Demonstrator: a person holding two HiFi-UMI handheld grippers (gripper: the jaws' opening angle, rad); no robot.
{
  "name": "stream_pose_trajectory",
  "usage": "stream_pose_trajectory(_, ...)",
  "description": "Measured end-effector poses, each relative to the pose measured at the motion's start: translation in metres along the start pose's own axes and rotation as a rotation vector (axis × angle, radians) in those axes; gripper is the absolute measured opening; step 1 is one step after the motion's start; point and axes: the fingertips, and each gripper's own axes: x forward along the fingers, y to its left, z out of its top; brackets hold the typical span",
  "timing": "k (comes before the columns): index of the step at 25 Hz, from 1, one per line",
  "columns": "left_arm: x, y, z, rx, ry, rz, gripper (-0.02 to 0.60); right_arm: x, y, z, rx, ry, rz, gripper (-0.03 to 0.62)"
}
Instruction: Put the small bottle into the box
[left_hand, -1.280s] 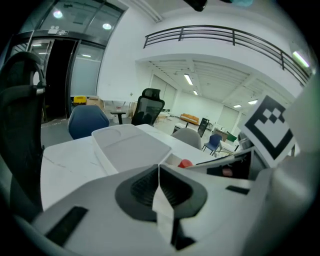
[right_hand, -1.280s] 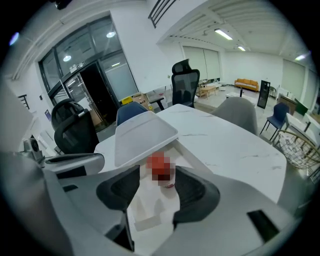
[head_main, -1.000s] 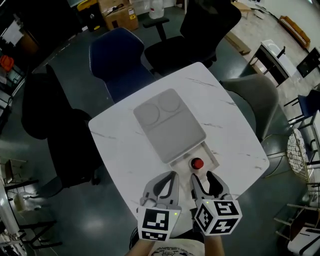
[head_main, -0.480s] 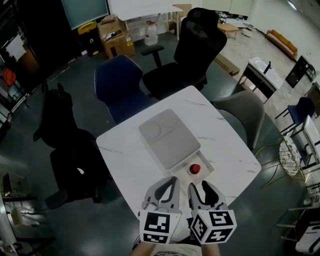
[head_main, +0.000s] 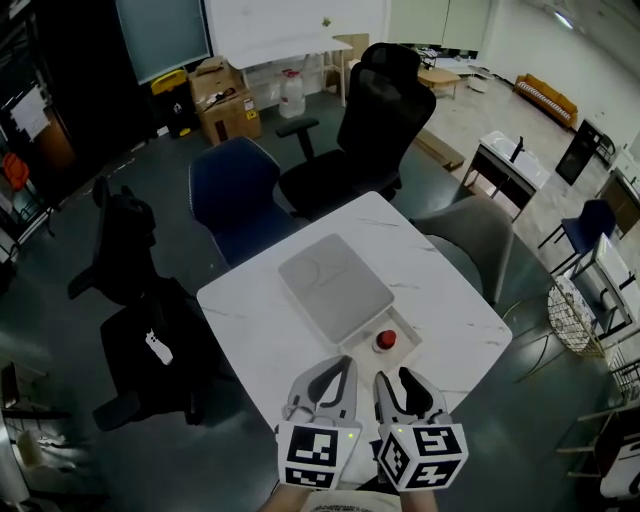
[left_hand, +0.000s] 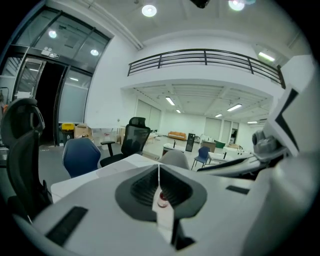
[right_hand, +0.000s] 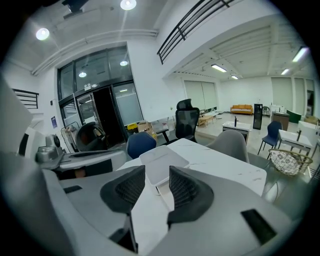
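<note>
Left claw (head_main: 343, 366) is hovering pressed together and right claw (head_main: 395, 378) is hovering spread and empty, both above the near edge of the surface (head_main: 450, 310). Small bottle (head_main: 386, 341), red-capped, is sitting in the open near end of the box (head_main: 333, 281), apart from both.

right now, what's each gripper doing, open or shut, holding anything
Left gripper: shut, jaws together, holding nothing.
Right gripper: open, nothing between the jaws.
The small bottle stands ahead of both, ungripped.
</note>
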Motion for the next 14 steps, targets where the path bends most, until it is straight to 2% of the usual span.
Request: stream_pose_trajectory(14, -0.026, -0.013, 0.009, 0.026, -0.036, -0.017, 0.02, -0.026, 0.012, 0.005, -0.006, -0.044, -0.012, 0.156)
